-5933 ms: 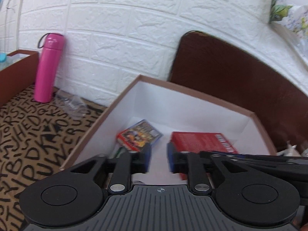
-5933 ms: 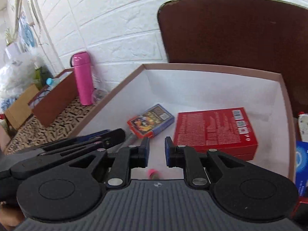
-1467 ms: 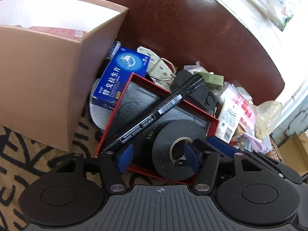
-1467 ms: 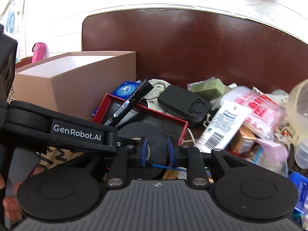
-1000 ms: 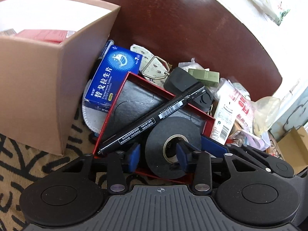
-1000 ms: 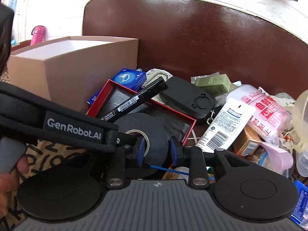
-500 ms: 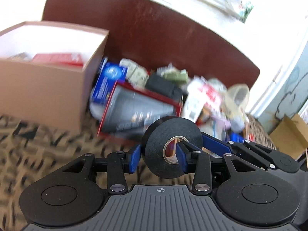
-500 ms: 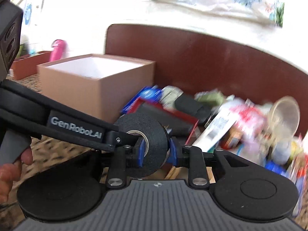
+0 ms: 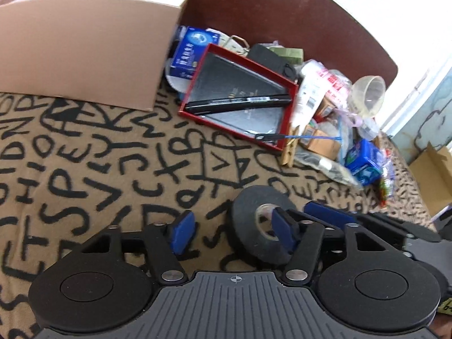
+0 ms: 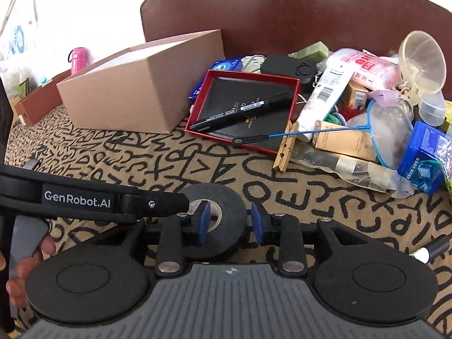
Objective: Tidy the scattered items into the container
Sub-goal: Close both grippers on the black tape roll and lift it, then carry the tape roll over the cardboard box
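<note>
A black tape roll (image 9: 248,220) stands on edge low over the lettered carpet, between my two grippers. The left gripper (image 9: 233,233) is opening: one pad reaches into the roll's hole and the other pad (image 9: 183,233) stands well clear of it. The right gripper (image 10: 230,221) is opening too. Its left pad (image 10: 203,221) sits in the hole, and its right pad shows a thin gap to the roll (image 10: 223,220). The open cardboard box (image 10: 135,90) stands at the far left, also seen as the box (image 9: 84,42).
A red tray (image 10: 295,99) holding a black marker (image 10: 243,110) lies beside the box. Right of it is a pile: a white tube (image 10: 322,99), clothespin (image 10: 286,147), blue net (image 10: 389,130), blue box (image 10: 423,161) and clear funnel (image 10: 423,53). A dark brown board backs everything.
Both grippers came back from the pile toward the near carpet, bringing the roll along. Both pairs of jaws stand wider, and the left gripper's outer pad has come off the roll.
</note>
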### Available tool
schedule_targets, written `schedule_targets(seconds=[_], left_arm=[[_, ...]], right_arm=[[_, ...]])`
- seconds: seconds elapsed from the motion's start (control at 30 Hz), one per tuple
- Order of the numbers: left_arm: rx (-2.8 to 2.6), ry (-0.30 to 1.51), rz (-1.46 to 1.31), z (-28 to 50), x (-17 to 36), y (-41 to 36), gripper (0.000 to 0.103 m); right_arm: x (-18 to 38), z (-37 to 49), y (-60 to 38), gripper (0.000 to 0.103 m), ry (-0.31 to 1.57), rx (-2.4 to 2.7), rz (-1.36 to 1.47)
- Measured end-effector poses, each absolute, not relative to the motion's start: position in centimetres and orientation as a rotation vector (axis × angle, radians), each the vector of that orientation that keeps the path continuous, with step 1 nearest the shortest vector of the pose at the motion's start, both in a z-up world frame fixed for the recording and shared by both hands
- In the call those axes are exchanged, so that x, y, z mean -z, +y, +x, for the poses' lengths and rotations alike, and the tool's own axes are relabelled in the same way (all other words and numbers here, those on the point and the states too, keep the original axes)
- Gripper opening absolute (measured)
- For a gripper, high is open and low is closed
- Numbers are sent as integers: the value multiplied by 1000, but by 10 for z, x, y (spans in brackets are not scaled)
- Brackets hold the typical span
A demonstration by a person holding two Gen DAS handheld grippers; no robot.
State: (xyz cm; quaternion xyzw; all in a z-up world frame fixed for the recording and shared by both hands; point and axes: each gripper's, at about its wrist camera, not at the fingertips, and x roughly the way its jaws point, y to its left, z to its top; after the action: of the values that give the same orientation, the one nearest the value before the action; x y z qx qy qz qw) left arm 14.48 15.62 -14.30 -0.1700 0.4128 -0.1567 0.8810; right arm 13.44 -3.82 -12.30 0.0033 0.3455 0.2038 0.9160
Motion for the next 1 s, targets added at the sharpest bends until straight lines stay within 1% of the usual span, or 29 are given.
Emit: schedule_targets(seconds=[0.07,0.1,0.13,0.23,0.3,0.33,0.4,0.47,0.5,0.6,0.63,0.77,0.8,0.9,1.0], left_arm=[[355,872,-361,148,144,153,56],[367,881,-355,151,146,150,50],[372,886,-348,152,146,150,50],[386,897,-355,155,148,151,44],[384,904,-373,157,150,153,42],[383,905,-379,158,151,154,46],[383,900,-377,159,152,153,45],[386,896,-364,161,153,153,48],[391,895,-360,162,153,153,38],[405,891,-375,162,153,156,39],[413,889,-391,162,154,158,51],[424,884,-416,162,158,161,53],[424,884,-413,162,158,161,51],[415,874,-409,163,161,161,32],[408,864,-425,159,161,162,30]], right_arm=[[125,137,-42,36,730,-421,31],[127,138,-43,36,742,-424,41],[129,139,-44,36,755,-430,49],[130,143,-46,36,770,-447,67],[132,146,-45,38,782,-447,74],[133,148,-43,38,786,-444,75],[135,150,-41,38,792,-435,74],[138,151,-41,38,799,-427,84],[138,151,-42,38,803,-420,95],[137,149,-44,38,807,-402,127],[137,148,-46,38,808,-399,142],[140,148,-51,38,811,-395,189],[141,148,-52,38,811,-396,196],[144,150,-52,38,809,-405,211],[142,150,-54,35,816,-398,232]])
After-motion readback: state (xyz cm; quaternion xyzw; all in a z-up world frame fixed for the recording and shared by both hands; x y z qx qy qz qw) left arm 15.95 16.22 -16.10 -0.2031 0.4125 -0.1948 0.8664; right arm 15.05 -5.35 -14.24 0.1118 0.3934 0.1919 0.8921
